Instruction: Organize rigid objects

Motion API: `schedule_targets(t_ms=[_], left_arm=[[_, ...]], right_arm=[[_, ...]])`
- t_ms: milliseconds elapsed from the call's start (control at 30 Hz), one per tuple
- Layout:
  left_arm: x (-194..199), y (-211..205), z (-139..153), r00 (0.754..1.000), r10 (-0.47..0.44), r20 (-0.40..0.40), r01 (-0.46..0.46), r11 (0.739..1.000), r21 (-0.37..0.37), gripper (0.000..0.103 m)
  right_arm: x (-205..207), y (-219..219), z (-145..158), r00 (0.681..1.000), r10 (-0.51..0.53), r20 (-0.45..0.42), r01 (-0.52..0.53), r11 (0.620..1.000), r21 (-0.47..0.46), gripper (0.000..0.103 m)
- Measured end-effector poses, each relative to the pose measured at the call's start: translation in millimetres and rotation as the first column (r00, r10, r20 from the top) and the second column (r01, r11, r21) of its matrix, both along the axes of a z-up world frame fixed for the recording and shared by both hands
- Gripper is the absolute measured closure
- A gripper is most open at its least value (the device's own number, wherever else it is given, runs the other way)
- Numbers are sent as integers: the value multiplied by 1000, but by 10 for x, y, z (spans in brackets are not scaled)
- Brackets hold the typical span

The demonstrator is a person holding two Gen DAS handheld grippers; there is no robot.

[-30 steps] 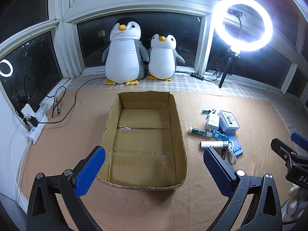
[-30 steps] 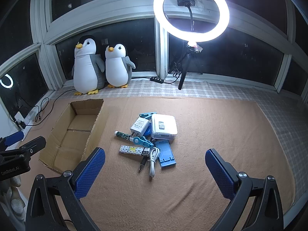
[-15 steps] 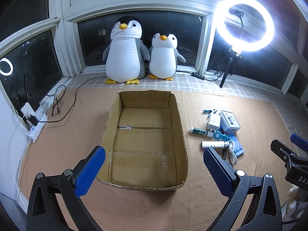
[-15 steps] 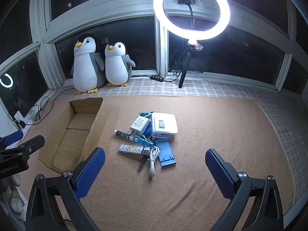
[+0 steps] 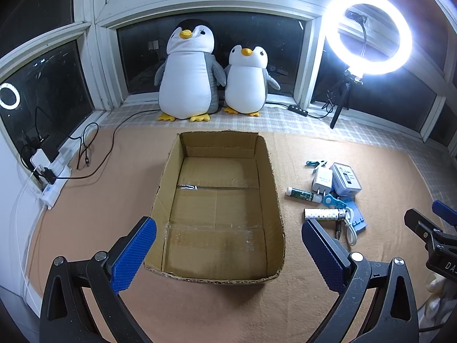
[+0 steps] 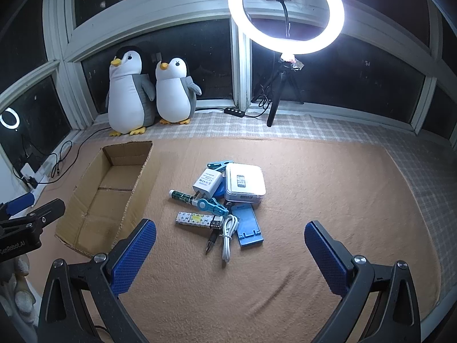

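Hovering wide open and empty, each hand-held gripper (image 5: 228, 254) (image 6: 230, 253) risked snagging the cable (image 6: 227, 235) tangled in the pile at box's (image 5: 274, 188) three o'clock.

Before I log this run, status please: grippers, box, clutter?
Left gripper open, right gripper open, both empty. Brown cardboard box empty. Small items piled beside it, white square case included.

left wrist view: above cardboard box (image 5: 220, 197), facing window. right wrist view: further right of the box (image 6: 111, 197), same heading. both share box and penguins (image 5: 188, 71).
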State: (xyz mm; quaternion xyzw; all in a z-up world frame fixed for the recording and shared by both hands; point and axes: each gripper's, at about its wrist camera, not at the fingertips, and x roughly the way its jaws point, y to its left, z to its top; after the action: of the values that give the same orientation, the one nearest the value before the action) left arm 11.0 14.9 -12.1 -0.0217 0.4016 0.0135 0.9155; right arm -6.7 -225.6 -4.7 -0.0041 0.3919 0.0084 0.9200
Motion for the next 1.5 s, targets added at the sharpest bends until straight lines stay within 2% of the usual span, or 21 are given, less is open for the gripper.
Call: schedule_targets(t_ms=[233, 533, 867, 1100, 1233, 1300, 1333, 1400, 1500], left_arm=[[51, 92, -89, 1000, 20, -14, -20, 1000, 0, 0], [171, 389, -291, 995, 91, -50, -91, 996, 5, 0], [314, 810, -665, 976, 184, -113, -182, 983, 25, 2], [423, 997, -1037, 957, 223, -184, -218, 975, 46, 14], [460, 1025, -1191, 951, 227, -208, -219, 974, 58, 15], [481, 1029, -1251, 950, 226, -217, -217, 974, 64, 23], [494, 1028, -1269, 949, 225, -221, -216, 974, 66, 23], [507, 1010, -1295, 947, 222, -230, -211, 975, 69, 28], [520, 997, -1332, 945, 220, -241, -208, 975, 75, 37]], right_arm=[[42, -21, -44, 1000, 0, -15, 0, 1000, 6, 0], [111, -76, -137, 999, 2, -42, -1, 1000, 22, 0], [222, -211, -312, 996, 2, -85, 1, 999, 35, 0], [274, -409, -500, 992, 6, -128, -1, 999, 37, 0], [305, -474, -570, 988, 28, -153, -16, 997, 79, 1], [323, -459, -581, 986, 56, -155, -40, 994, 102, 3], [340, -442, -583, 986, 71, -153, -55, 993, 107, 4], [372, -411, -598, 985, 84, -153, -70, 993, 94, 11], [450, -379, -640, 982, 94, -164, -84, 994, 66, 16]])
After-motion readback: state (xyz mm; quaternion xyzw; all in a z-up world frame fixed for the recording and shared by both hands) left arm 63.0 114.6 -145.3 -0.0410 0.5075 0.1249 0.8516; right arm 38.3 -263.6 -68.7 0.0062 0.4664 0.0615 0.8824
